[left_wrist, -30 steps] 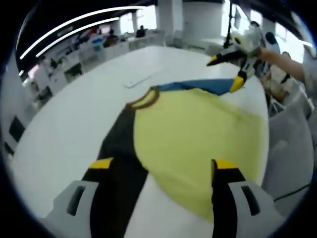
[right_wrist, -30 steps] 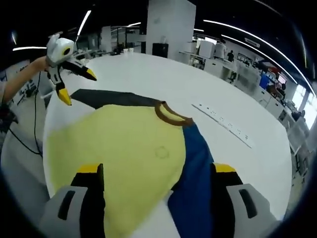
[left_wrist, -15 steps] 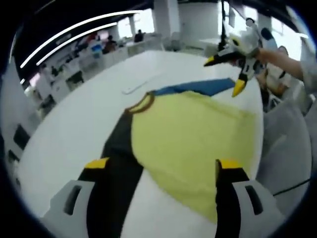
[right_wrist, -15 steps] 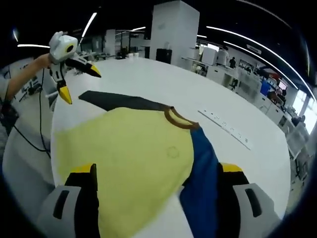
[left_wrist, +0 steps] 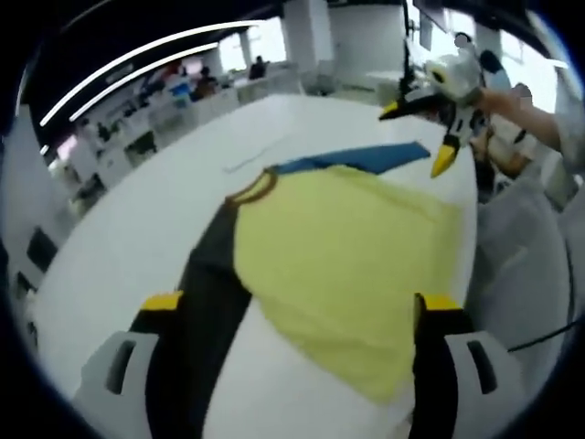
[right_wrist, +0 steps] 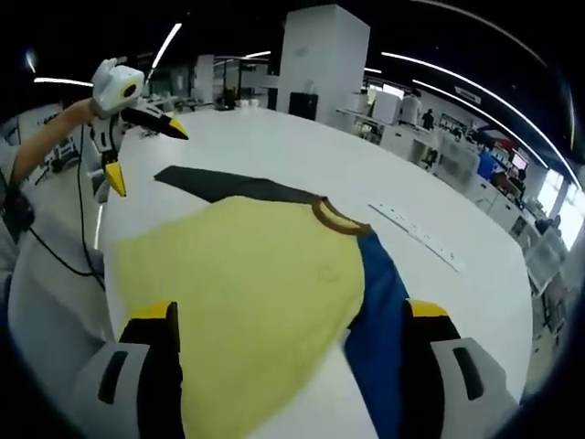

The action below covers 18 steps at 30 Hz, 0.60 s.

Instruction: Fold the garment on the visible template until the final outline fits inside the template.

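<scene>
Yellow-tipped jaws of the left gripper (left_wrist: 294, 306) stand wide apart with nothing between them, raised over the near end of the T-shirt (left_wrist: 338, 251). The right gripper (right_wrist: 291, 315) is likewise released, its jaws spread above the garment and holding nothing. Each tool also appears in the other's view, lifted clear of the cloth with parted tips: the right one over the shirt's far end in the left gripper view, the left one off past the black sleeve (right_wrist: 228, 186) in the right gripper view.

Below them the T-shirt lies flat and face up on the white tabletop (right_wrist: 274, 137), close to the rounded edge nearest the person. Its yellow body is spread full width, the brown collar (right_wrist: 340, 218) points toward the table's middle, the black sleeve stretches out to one side and the blue sleeve (right_wrist: 384, 302) to the other. No fold is visible in either sleeve or in the body, so by my reading the folding has not begun. I cannot make out any template outline under or around the cloth. A white power strip (right_wrist: 422, 240) lies on the tabletop beyond the collar, well apart from the shirt.
</scene>
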Each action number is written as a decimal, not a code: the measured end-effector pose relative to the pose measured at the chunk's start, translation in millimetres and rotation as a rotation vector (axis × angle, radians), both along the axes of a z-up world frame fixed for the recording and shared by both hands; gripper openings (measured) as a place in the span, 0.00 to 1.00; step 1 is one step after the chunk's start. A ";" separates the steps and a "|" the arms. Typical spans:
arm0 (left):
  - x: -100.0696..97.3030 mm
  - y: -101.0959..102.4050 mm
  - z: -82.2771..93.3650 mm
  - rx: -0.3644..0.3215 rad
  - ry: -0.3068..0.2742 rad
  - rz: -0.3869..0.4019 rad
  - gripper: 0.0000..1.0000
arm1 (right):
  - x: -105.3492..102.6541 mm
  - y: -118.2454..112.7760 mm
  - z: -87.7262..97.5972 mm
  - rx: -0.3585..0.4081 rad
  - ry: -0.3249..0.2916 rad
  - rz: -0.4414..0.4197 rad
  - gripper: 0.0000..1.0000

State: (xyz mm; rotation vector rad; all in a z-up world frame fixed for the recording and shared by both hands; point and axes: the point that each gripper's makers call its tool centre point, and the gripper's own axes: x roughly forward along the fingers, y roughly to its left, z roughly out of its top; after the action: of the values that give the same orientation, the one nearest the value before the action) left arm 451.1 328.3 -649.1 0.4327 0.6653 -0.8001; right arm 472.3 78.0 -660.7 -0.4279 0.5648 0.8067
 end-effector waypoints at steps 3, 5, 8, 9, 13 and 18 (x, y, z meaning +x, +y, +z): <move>-8.9 0.6 -1.2 -0.006 0.007 -0.001 1.00 | -8.6 0.5 -2.5 0.001 0.006 0.005 1.00; -15.8 0.6 -3.4 -0.009 0.014 -0.003 1.00 | -14.1 0.6 -4.4 -0.003 0.008 0.008 1.00; -23.1 1.0 -6.9 -0.012 0.020 -0.001 1.00 | -18.0 -0.1 -5.0 -0.015 -0.003 0.013 1.00; -26.4 2.5 -9.7 -0.014 0.029 0.012 1.00 | -21.2 -0.3 -5.1 -0.017 -0.004 0.016 1.00; -30.3 9.0 -12.7 -0.033 0.033 0.057 1.00 | -29.4 0.3 -2.8 -0.005 -0.004 0.019 1.00; -41.4 9.4 -12.4 -0.027 0.035 0.051 1.00 | -39.1 0.1 -2.9 0.002 0.001 0.024 1.00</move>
State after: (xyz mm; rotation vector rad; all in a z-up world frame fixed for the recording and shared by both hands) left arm 409.7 337.7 -661.5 0.3761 0.6947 -0.7689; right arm 433.2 78.1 -663.6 -0.4328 0.5602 0.8300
